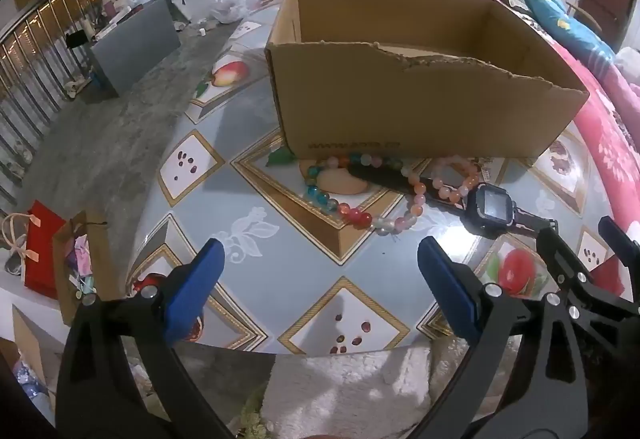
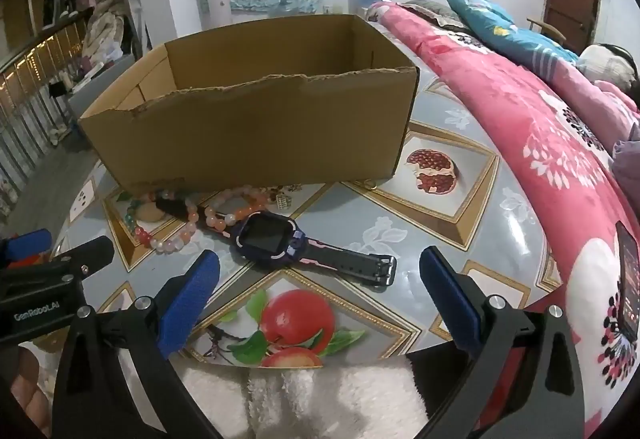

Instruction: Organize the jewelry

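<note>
Matt cardboard box (image 1: pixel 420 107), glossy tablecloth (image 1: pixel 288 239), glassy beads (image 1: pixel 352 213)

A: What's your table (image 2: pixel 460 199) look like?

B: Round, w/ a blue fruit-print cover. You've got a cardboard box (image 2: pixel 248 135) sitting on it, open top, torn front edge.

A: Anything else?

B: Yep, right in front of the box: bead bracelets (image 1: pixel 360 195), touching each other, & a smartwatch (image 2: pixel 280 239) lying flat, strap out twd the right.
</note>
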